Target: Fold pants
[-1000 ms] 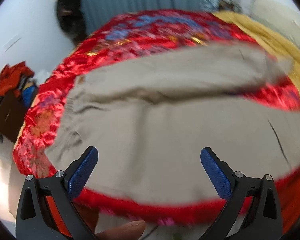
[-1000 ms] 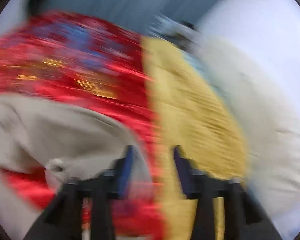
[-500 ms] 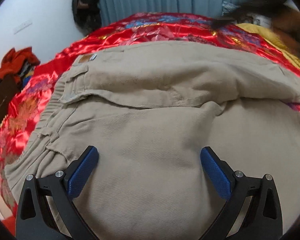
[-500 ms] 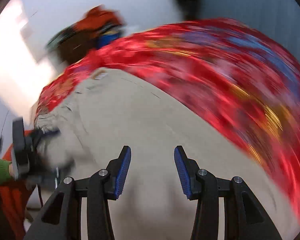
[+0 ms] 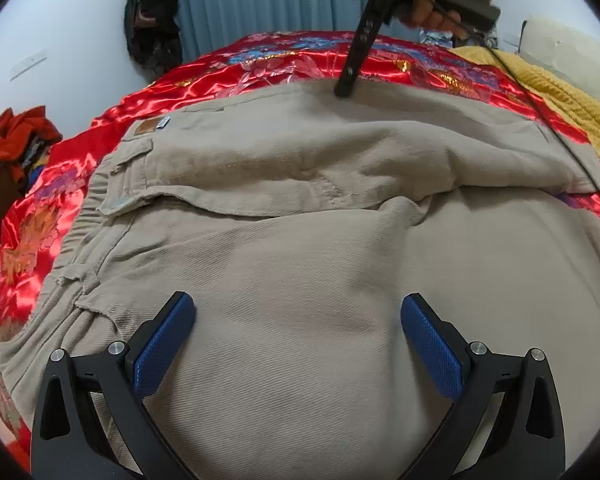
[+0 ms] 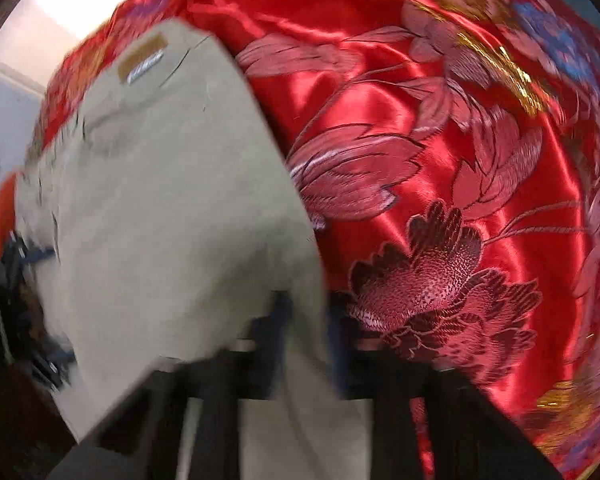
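Beige pants (image 5: 300, 208) lie folded lengthwise on a red floral bedspread (image 5: 260, 60), waistband at the left. My left gripper (image 5: 298, 336) is open and empty, its blue pads low over the near leg. My right gripper (image 5: 345, 90) shows in the left wrist view, its fingertips down at the pants' far edge. In the blurred right wrist view the right gripper (image 6: 308, 332) straddles the pants' edge (image 6: 180, 200) where it meets the bedspread (image 6: 440, 160); the jaws are narrow but I cannot tell whether they grip the cloth.
A yellow blanket (image 5: 572, 100) and white pillows (image 5: 568, 52) lie at the far right. Dark clothes (image 5: 152, 20) hang by the blue curtain. A pile of orange clothes (image 5: 16, 140) sits beside the bed at the left.
My left gripper has moved in closer over the pants. My right gripper has swung from the yellow blanket side across to the pants' far edge and dropped onto it.
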